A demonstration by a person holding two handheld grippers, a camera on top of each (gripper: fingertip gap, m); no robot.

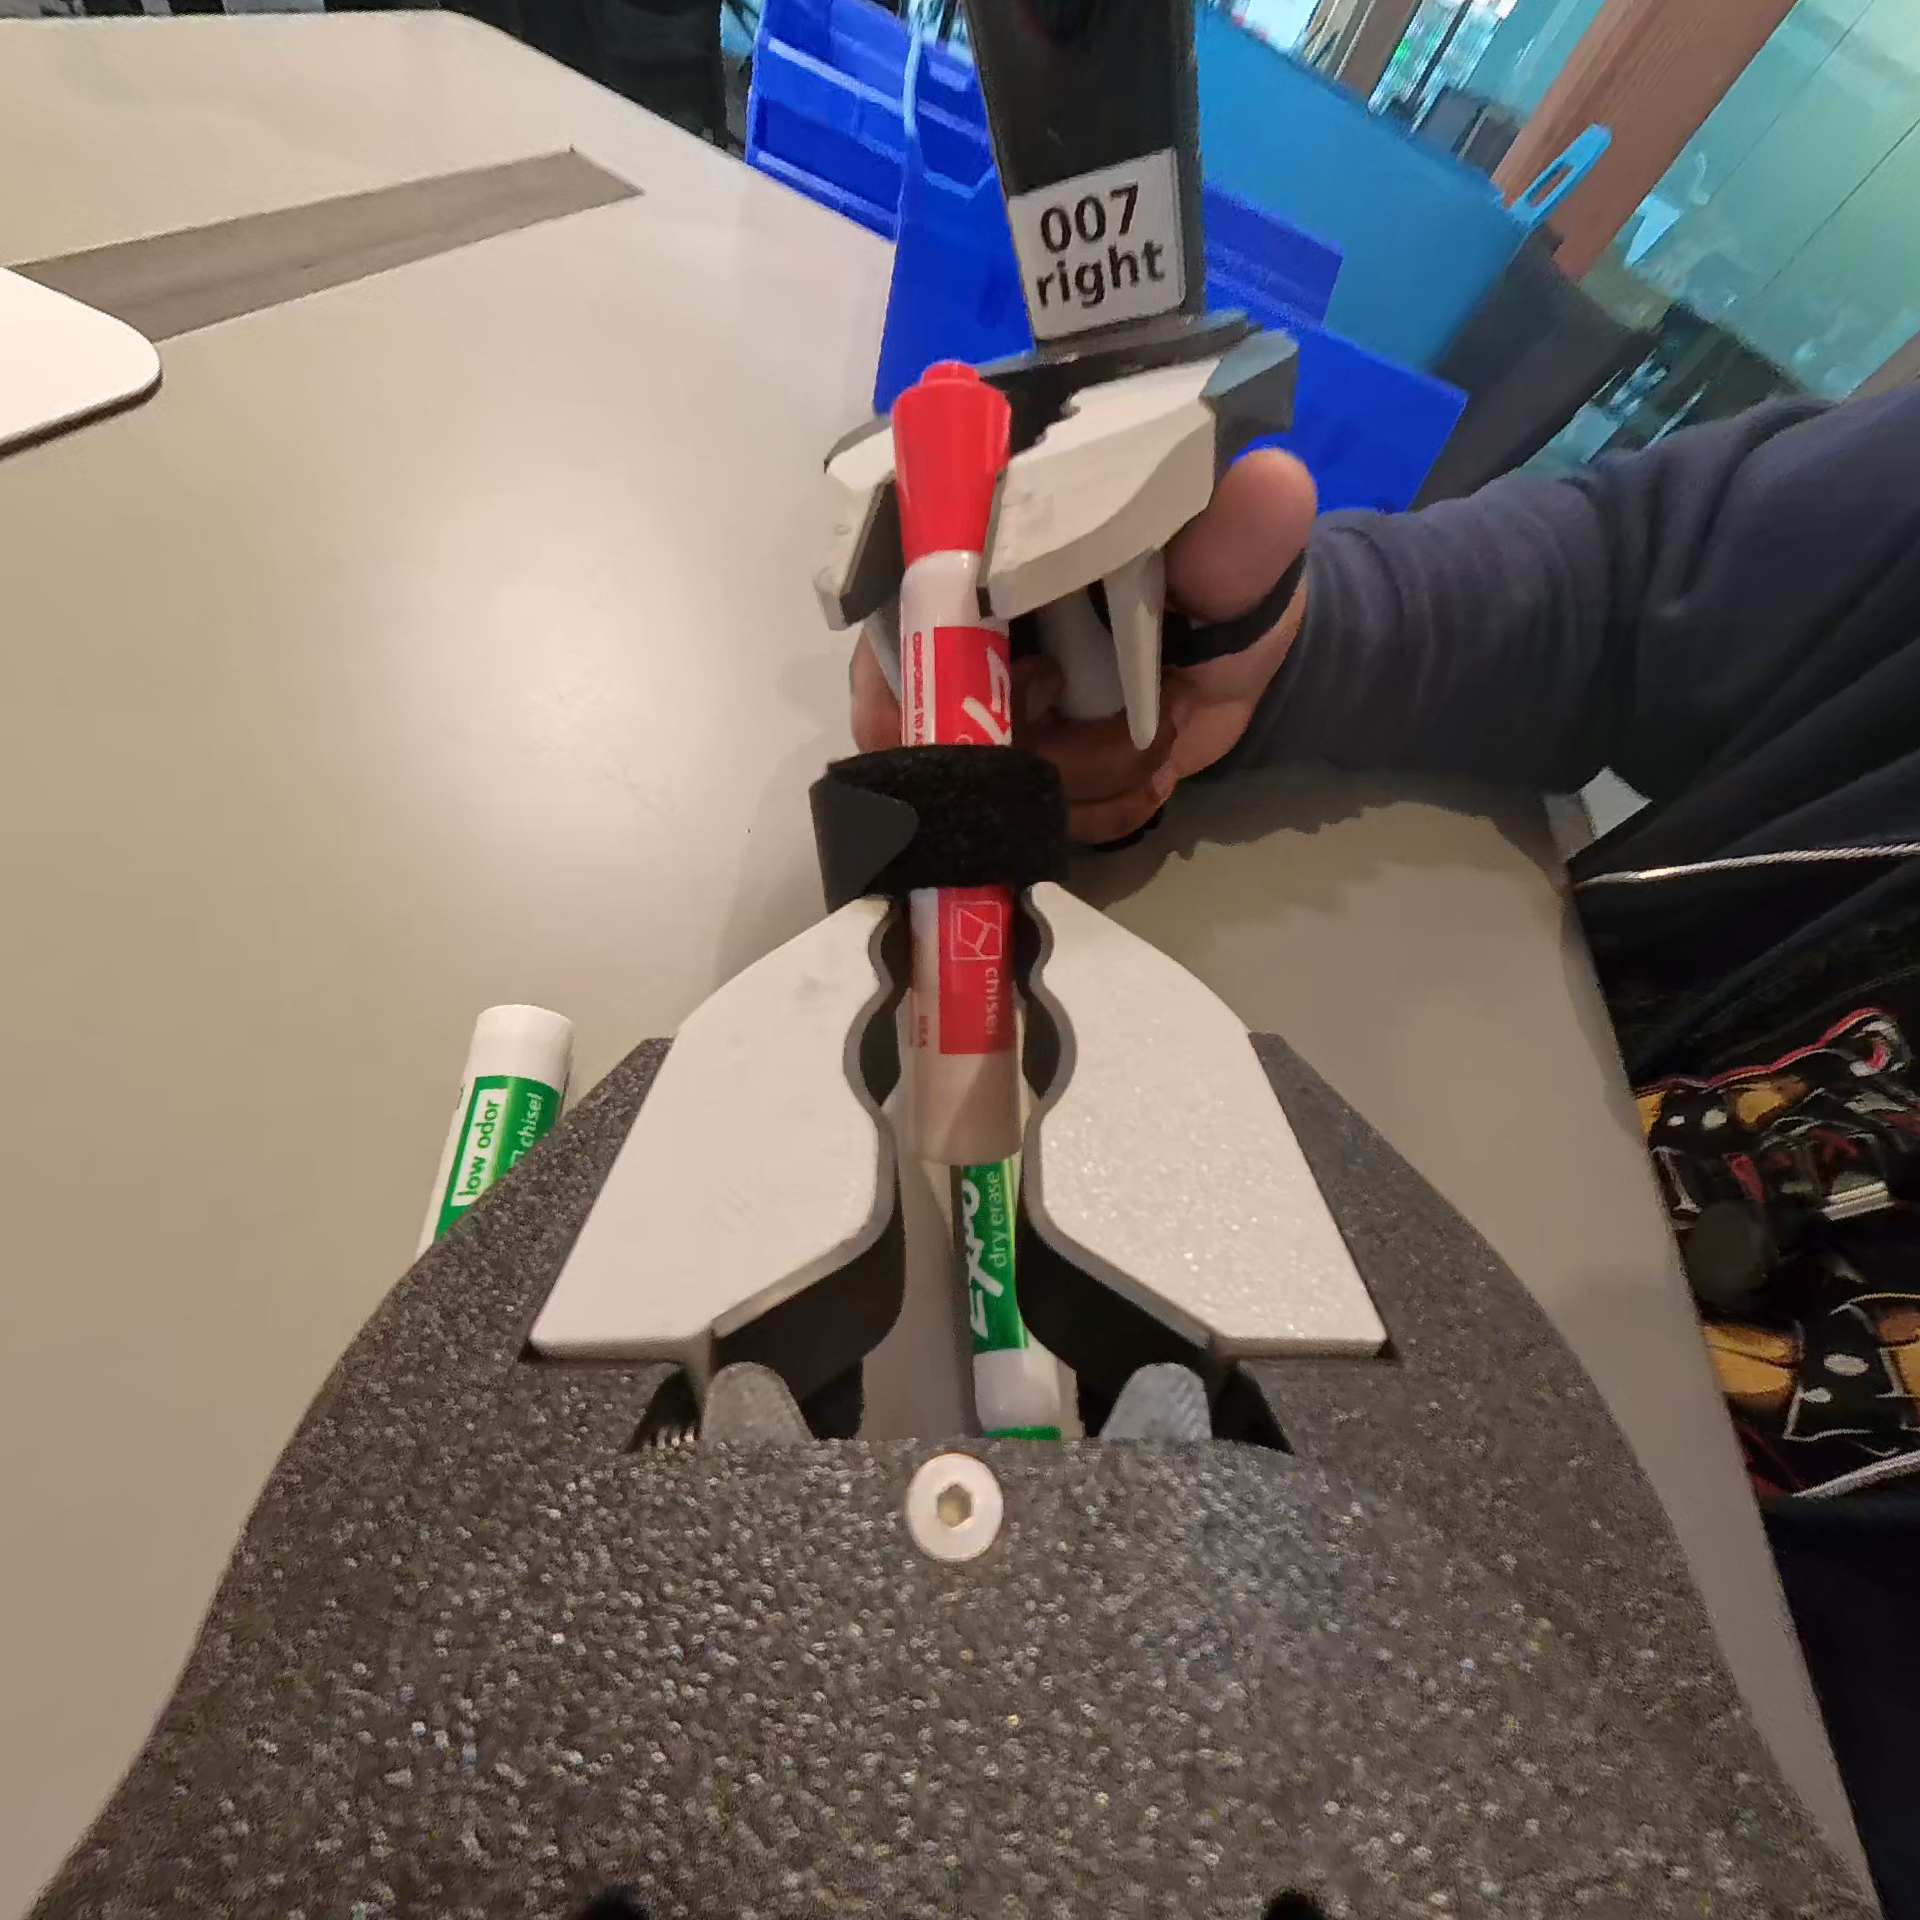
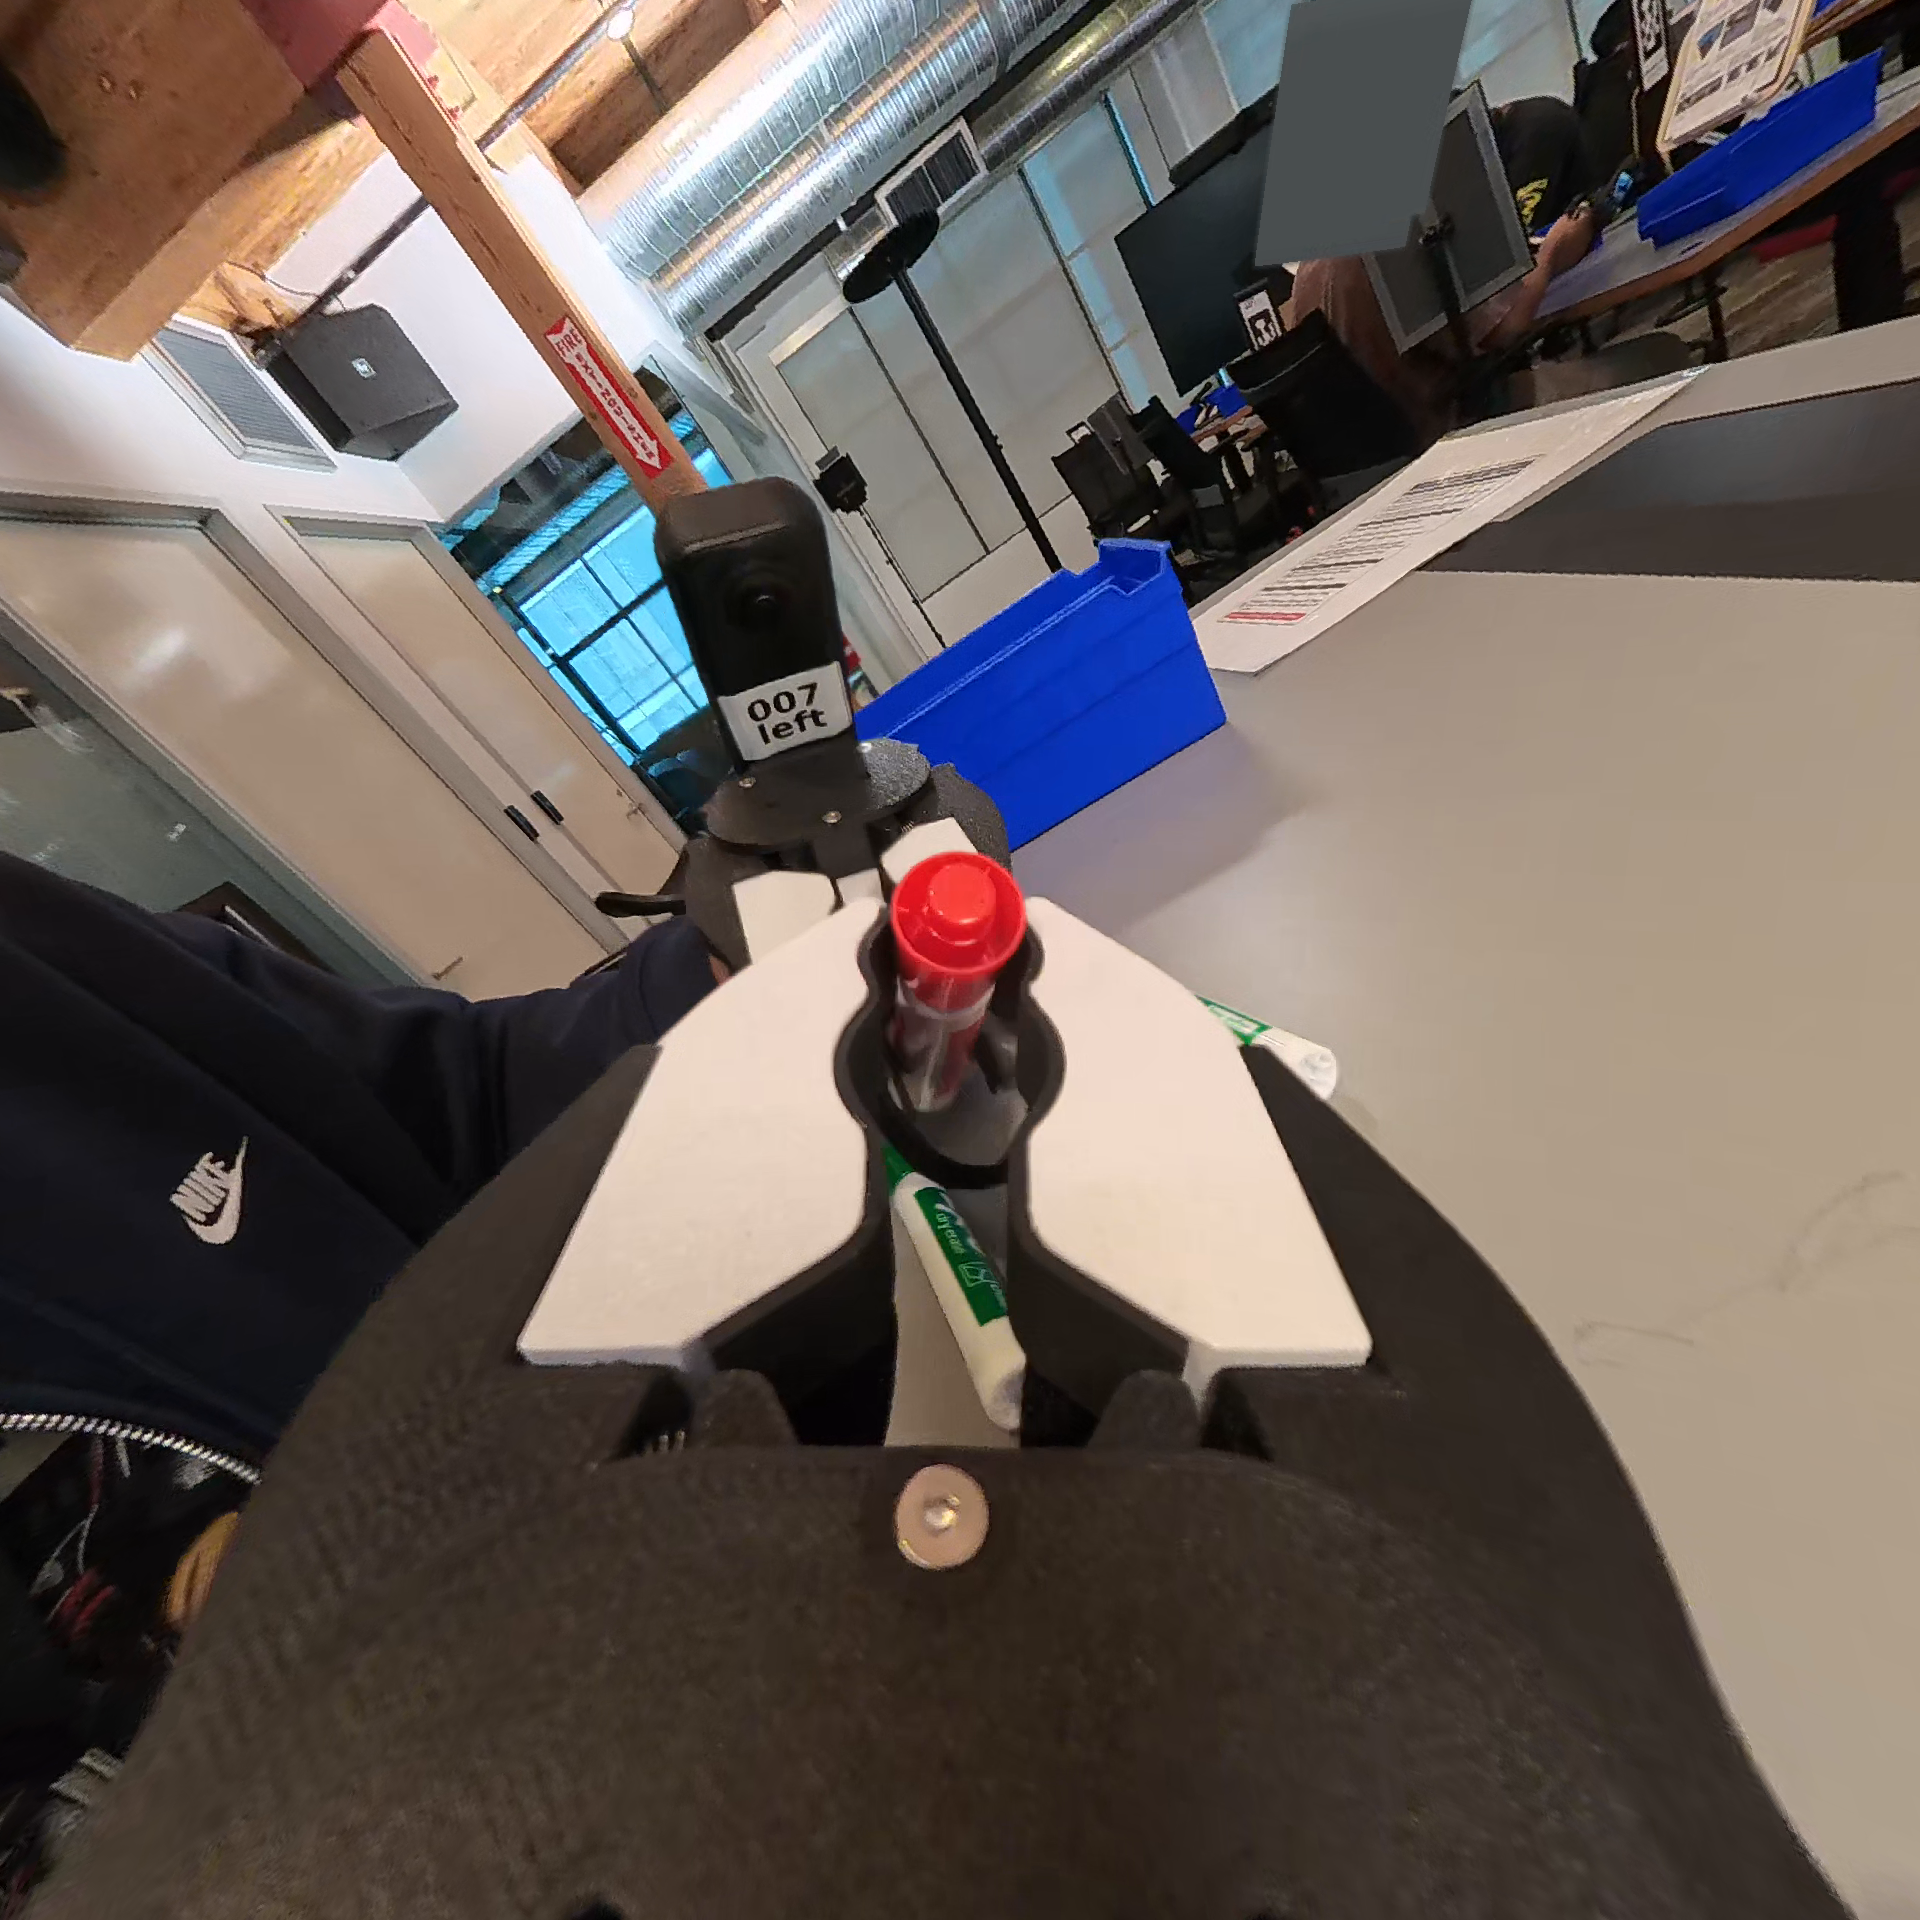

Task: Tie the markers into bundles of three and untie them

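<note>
Spanning the gap between the two tools, the red marker is held above the grey table, its capped end toward the right gripper and its white tail toward the left gripper. Both tools are clamped on it: the left one pinches the lower barrel, the right one grips just below the cap. A black hook-and-loop strap wraps the barrel between them, just ahead of the left fingertips. Two green markers lie on the table, one under the left gripper, the other beside it. A blue bin stands at the table's far edge, near a printed sheet.
</note>
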